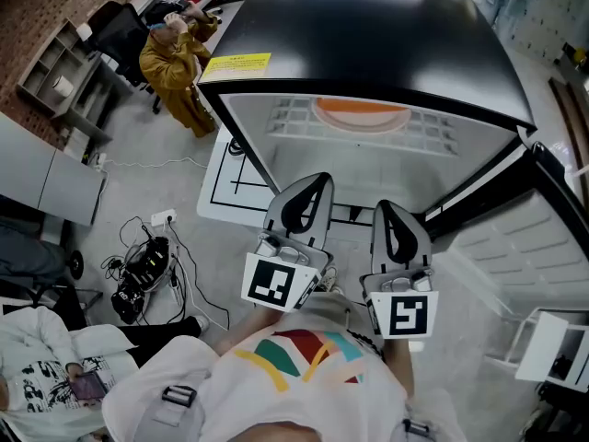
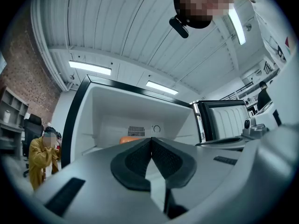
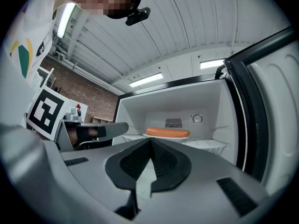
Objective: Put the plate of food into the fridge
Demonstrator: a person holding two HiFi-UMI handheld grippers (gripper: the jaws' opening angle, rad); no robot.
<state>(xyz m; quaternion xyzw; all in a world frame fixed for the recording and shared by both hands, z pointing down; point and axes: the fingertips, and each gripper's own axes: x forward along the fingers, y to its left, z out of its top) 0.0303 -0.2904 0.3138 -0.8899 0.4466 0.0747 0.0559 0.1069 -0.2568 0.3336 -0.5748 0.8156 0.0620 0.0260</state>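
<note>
Orange sausage (image 3: 167, 132) on its white plate (image 3: 169, 137) is sitting on the wire shelf (image 3: 210, 145) inside the open fridge (image 1: 368, 35), well ahead of both tools. My left hand-held gripper (image 2: 151, 146) and right hand-held gripper (image 3: 150, 147) are clenched tight on nothing, side by side out front.

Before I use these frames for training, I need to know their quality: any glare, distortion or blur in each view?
Head view: sharp, with wide-angle bend at the edges; the fridge top is glossy black, and the sausage inside looks hazy. Left gripper view: fisheye with dark corners, ceiling lights blown out. Right gripper view: same fisheye; sausage crisp, fridge interior evenly lit.
</note>
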